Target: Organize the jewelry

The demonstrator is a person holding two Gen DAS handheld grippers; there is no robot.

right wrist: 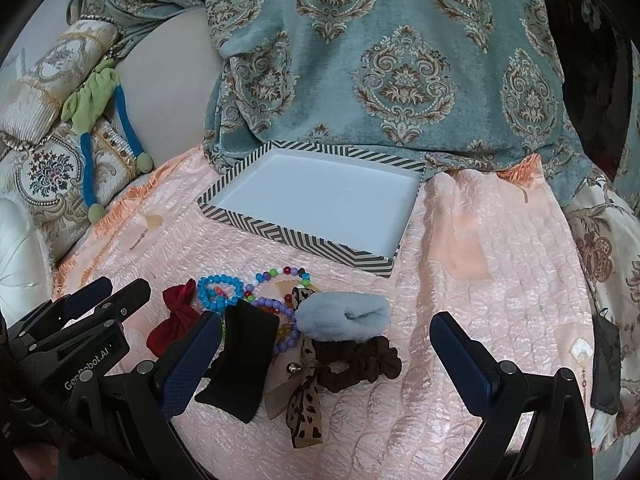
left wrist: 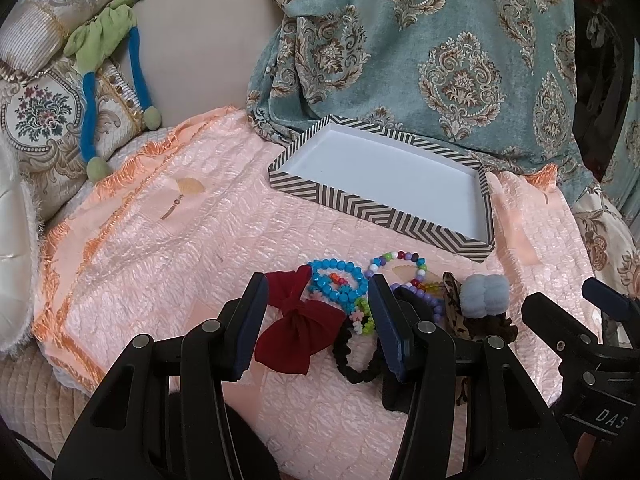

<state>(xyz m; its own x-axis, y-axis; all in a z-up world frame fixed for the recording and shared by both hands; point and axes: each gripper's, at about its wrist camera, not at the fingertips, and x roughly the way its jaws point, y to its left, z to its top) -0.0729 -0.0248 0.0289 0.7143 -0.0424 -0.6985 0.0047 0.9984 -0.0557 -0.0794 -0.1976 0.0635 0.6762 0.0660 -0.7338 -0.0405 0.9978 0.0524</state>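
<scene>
A pile of accessories lies on the peach quilt: a red bow, a blue bead bracelet, a multicolour bead bracelet, a black hair tie, a grey-blue fluffy scrunchie, a brown scrunchie, a leopard ribbon bow and a black bow. My left gripper is open above the red bow. My right gripper is open wide, around the fluffy and brown scrunchies. The striped tray, which also shows in the right wrist view, is empty behind the pile.
A teal patterned throw hangs behind the tray. Embroidered cushions and a green-and-blue cloth toy lie at the left. A dark flat object sits at the quilt's right edge.
</scene>
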